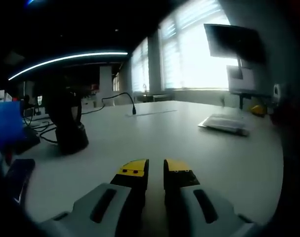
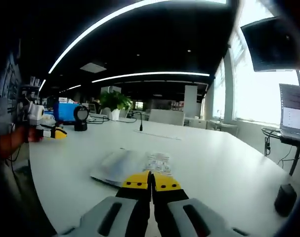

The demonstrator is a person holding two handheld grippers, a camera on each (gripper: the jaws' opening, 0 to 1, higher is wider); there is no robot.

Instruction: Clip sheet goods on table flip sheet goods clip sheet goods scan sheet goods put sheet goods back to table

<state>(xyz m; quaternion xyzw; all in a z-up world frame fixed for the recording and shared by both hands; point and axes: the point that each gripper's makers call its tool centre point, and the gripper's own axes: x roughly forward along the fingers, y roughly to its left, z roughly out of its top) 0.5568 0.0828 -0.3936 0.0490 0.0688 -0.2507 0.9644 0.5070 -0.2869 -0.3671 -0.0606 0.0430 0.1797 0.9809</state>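
Sheet goods (image 2: 132, 168) lie flat on the white desk (image 2: 229, 168), right in front of my right hand-held gripper (image 2: 151, 183); jaws look closed together, tips at the pack's near edge. Can't tell if they've pinched the edge or just touch it. In the left gripper view the same pack (image 1: 225, 123) sits well off to the right, far from my left hand-held gripper (image 1: 155, 170), whose jaws stand slightly apart with nothing between them.

Handling guess: thin plastic-wrapped pack, light, floppy, probably slick. I'd take it by an edge or corner, since the flat face offers nothing to bite; expect sag when lifted and flipped.

Around: black ring-shaped scanner stand (image 1: 66, 123) with cables (image 1: 41, 131) on the left, a gooseneck mic (image 1: 125, 101) mid-desk, and a laptop (image 2: 293, 111) off to the right. Desk between pack and scanner looks open; the cables are the only snag risk.
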